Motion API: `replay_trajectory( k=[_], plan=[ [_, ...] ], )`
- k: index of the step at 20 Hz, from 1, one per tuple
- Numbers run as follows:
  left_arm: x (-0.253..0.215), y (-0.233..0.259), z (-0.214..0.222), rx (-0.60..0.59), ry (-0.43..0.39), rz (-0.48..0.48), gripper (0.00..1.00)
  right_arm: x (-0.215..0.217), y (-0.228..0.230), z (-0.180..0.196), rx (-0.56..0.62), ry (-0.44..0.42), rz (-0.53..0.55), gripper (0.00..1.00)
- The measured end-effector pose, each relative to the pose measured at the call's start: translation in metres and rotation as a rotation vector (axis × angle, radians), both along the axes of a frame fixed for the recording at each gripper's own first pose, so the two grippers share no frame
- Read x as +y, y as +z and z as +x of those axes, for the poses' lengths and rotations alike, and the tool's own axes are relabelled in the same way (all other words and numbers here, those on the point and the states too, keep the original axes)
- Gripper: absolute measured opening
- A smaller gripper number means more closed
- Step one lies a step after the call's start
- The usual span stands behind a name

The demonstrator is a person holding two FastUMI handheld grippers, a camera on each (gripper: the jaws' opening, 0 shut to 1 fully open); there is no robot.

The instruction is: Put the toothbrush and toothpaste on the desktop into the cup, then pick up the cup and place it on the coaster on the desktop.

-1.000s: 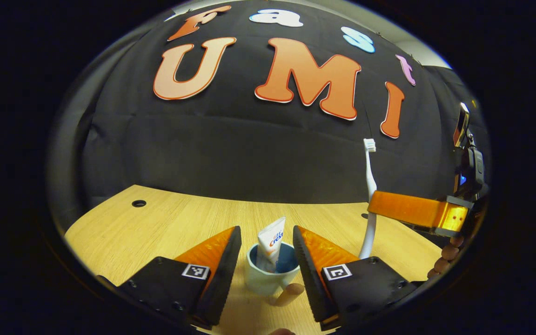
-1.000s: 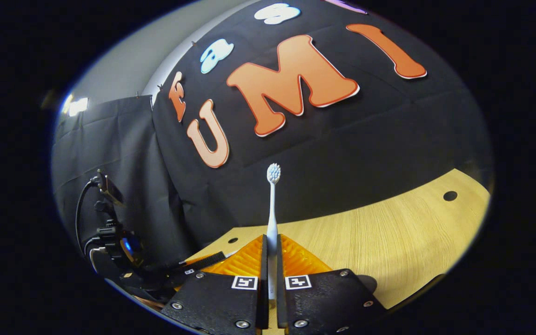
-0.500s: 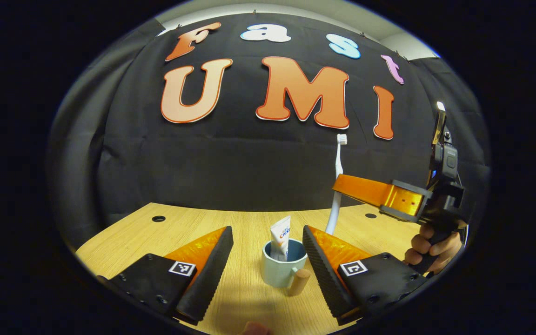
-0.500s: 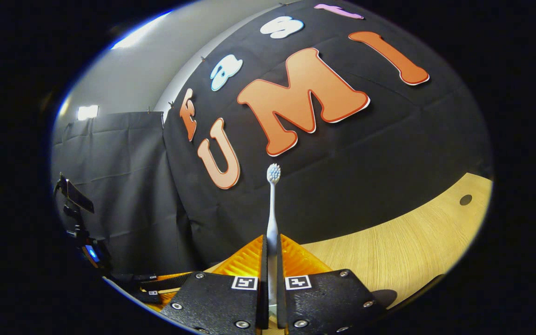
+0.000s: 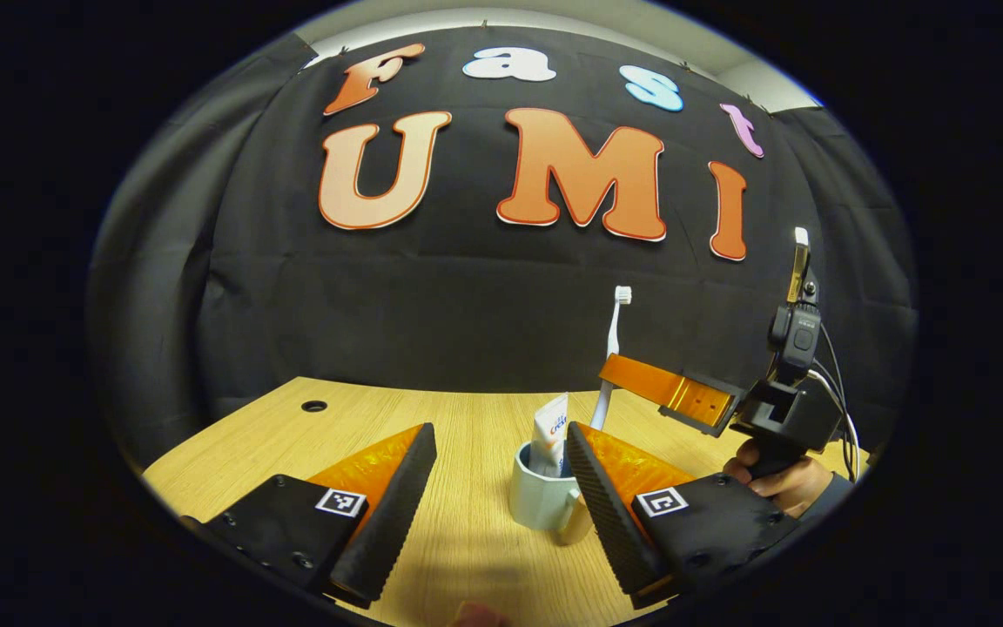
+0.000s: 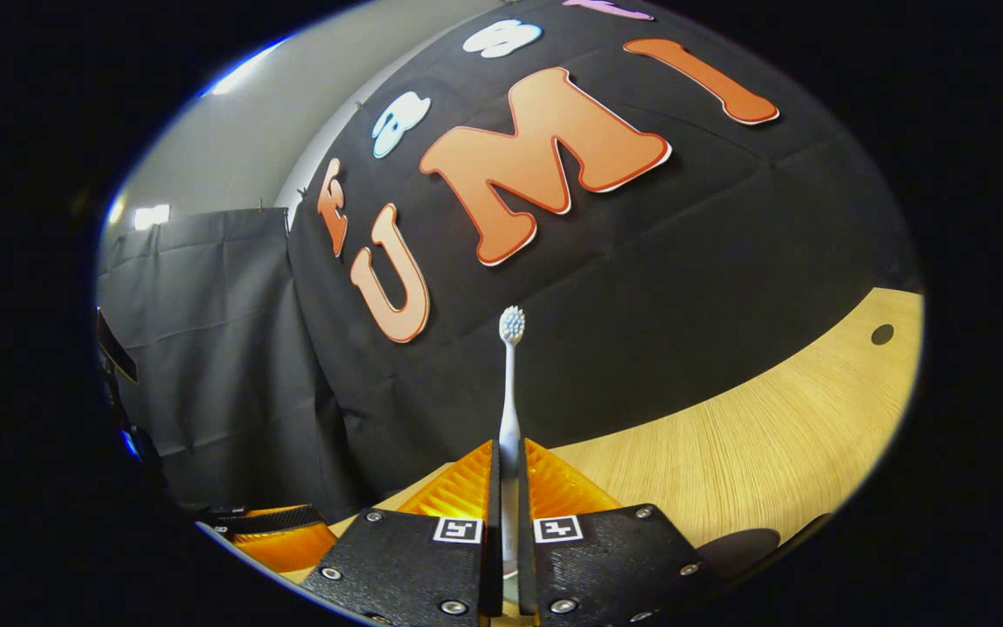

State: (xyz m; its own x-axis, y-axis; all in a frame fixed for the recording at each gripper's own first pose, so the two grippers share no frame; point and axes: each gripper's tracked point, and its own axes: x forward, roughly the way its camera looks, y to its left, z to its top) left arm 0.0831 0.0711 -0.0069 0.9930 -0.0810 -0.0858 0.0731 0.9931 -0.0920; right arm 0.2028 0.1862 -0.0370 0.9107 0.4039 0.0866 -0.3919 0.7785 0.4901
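While cup [image 5: 541,496] rests on wooden desk [image 5: 458,549] | grommet hole [image 5: 314,406], seemingly

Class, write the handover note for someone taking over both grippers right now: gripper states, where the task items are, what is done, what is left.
Left gripper: open, low over the desktop, fingers either side of the cup.
Right gripper: shut on the toothbrush, held upright, bristles up, above and behind the cup.
Toothpaste: standing in the cup.
Done: toothpaste in the cup, toothbrush picked up.
Left: lower the toothbrush into the cup, then move the cup onto the coaster.
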Motion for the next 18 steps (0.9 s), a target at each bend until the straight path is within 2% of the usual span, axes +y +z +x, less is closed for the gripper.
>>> replay_trajectory(
  k=[9, 11, 12, 15, 18],
  plan=[
    [-0.011, -0.009, 0.002, 0.059, -0.016, 0.037, 0.98, 0.004, -0.029, -0.011, 0.086, 0.043, -0.095, 0.11],
    [-0.01, -0.012, 0.005, 0.094, 0.001, 0.044, 0.98, -0.003, -0.032, -0.016, 0.116, 0.045, -0.118, 0.17],
    [-0.011, -0.012, 0.007, 0.117, -0.004, 0.036, 0.98, -0.008, -0.03, -0.02, 0.123, 0.049, -0.123, 0.24],
    [-0.018, -0.017, 0.009, 0.173, -0.035, -0.004, 0.98, -0.028, -0.013, -0.034, 0.086, 0.03, -0.151, 0.38],
    [-0.031, -0.013, 0.017, 0.237, -0.064, -0.009, 0.98, -0.051, 0.004, -0.048, 0.05, -0.002, -0.2, 0.6]
  ],
)
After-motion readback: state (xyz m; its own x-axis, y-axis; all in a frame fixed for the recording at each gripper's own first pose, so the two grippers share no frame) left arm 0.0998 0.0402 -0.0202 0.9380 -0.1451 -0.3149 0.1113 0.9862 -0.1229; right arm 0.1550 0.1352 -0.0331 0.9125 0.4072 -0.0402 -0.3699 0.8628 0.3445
